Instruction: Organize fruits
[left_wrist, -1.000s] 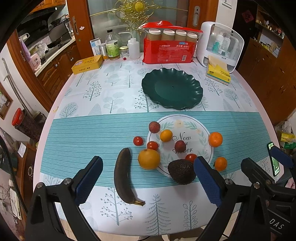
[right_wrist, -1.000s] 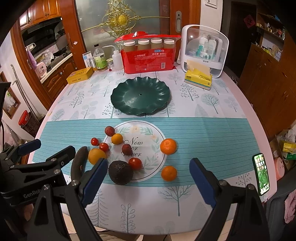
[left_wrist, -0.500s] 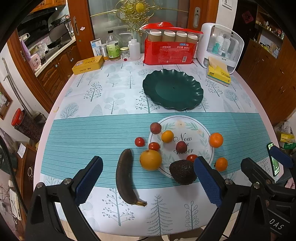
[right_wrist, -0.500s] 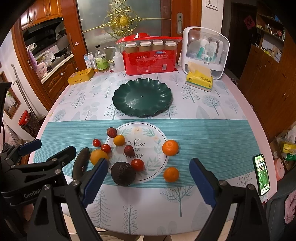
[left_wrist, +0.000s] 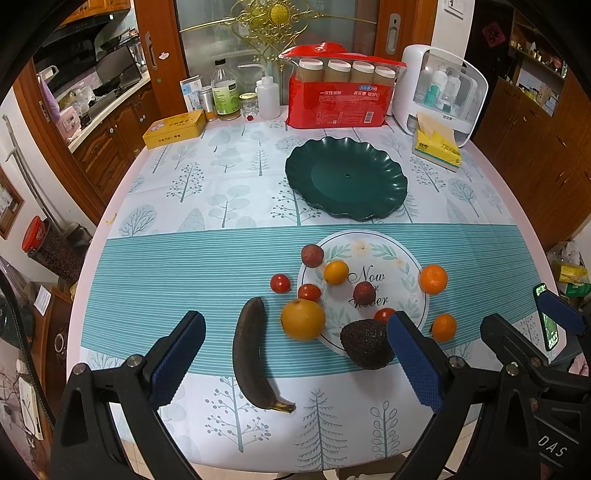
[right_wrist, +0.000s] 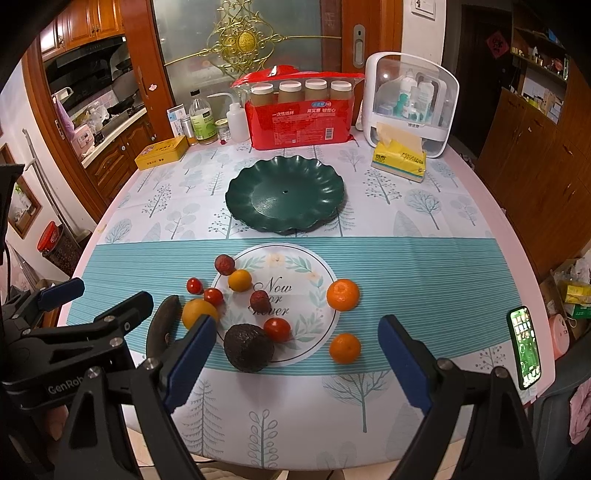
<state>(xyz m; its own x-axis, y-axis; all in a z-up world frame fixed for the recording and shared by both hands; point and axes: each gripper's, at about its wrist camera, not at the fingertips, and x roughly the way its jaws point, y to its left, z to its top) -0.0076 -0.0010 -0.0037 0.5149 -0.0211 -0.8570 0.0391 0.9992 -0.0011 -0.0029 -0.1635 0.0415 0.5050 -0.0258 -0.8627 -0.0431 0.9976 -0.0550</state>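
Right wrist — left gripper (right_wrist: 122, 321) hides banana (right_wrist: 162, 321).

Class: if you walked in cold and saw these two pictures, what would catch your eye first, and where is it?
The scatter of fruit near the table's front edge: a blackened banana, a dark avocado, oranges and small red fruit. Behind it sits an empty green plate. Both blue-padded claws, left and right, hang open.

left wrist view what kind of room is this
Most likely a home dining area beside a kitchen: a round table with a tree-print cloth, wooden kitchen cabinets with a counter at the left, and household clutter such as a tissue pack and a pack of paper cups.
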